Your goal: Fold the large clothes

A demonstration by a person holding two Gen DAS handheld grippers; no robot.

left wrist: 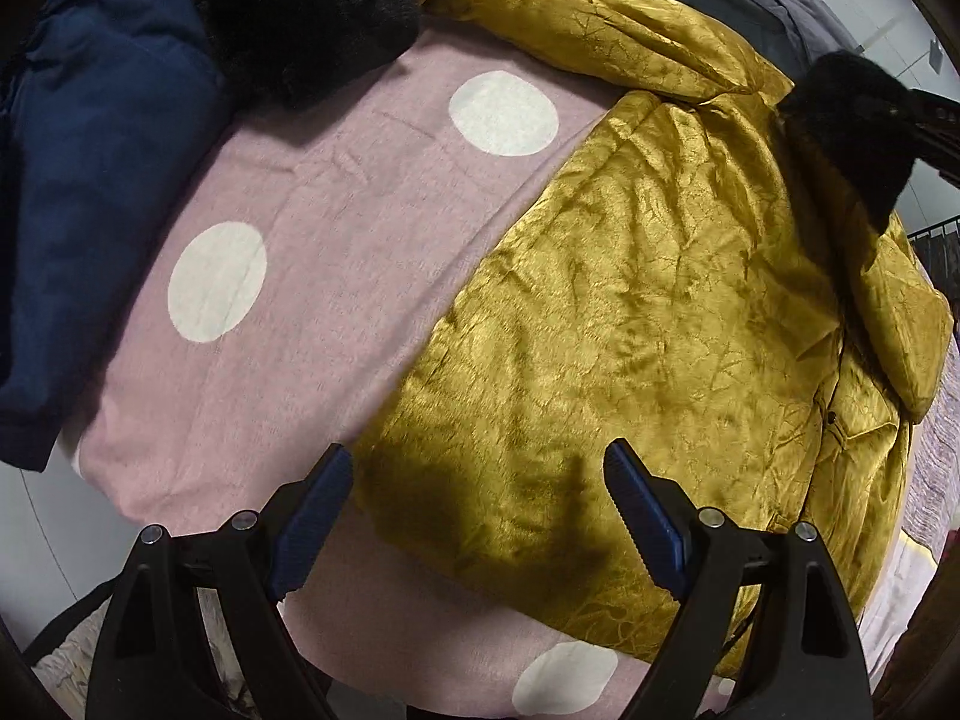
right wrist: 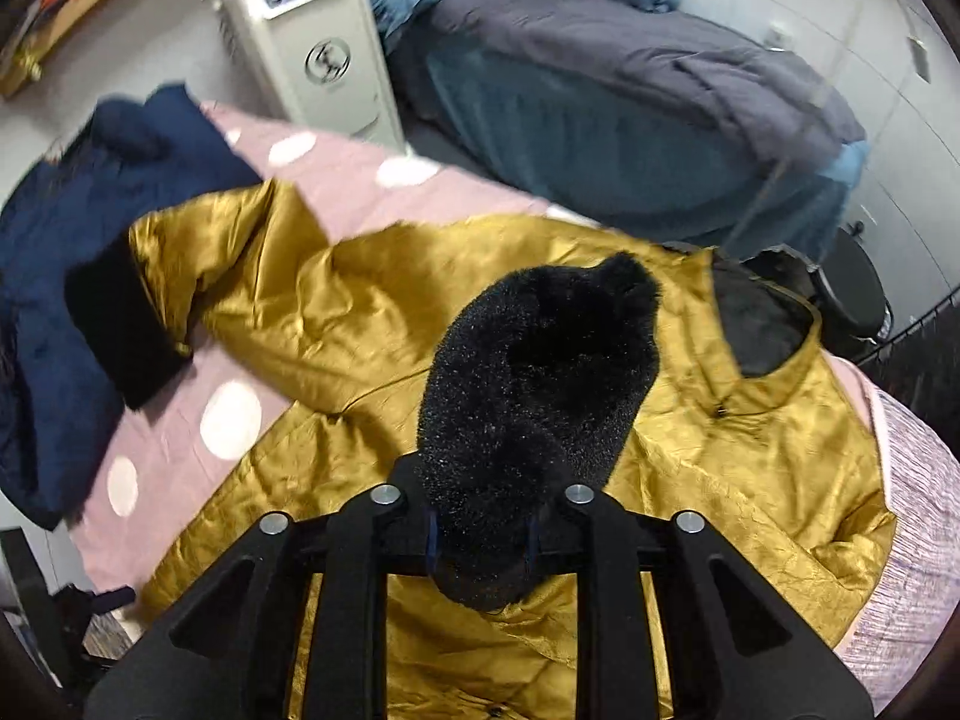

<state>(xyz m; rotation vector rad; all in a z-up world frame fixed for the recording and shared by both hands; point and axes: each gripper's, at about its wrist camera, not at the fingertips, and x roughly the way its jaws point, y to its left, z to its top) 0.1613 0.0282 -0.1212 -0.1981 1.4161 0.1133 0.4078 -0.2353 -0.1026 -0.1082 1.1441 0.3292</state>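
Note:
A shiny gold coat (left wrist: 630, 312) with black fur cuffs lies spread on a pink bedspread with white dots (left wrist: 312, 228). My left gripper (left wrist: 480, 516) is open and empty, hovering over the coat's near hem. My right gripper (right wrist: 480, 546) is shut on one black fur cuff (right wrist: 534, 396) and holds that sleeve up above the coat body (right wrist: 750, 480); this cuff also shows at the right of the left wrist view (left wrist: 852, 126). The other sleeve's cuff (right wrist: 120, 324) lies at the left on the bed.
A navy jacket (left wrist: 102, 180) lies at the bed's left side, also in the right wrist view (right wrist: 90, 210). Beyond the bed stand a white appliance (right wrist: 312, 42) and a second bed with grey and teal bedding (right wrist: 630, 96). A black stool (right wrist: 852, 294) stands at right.

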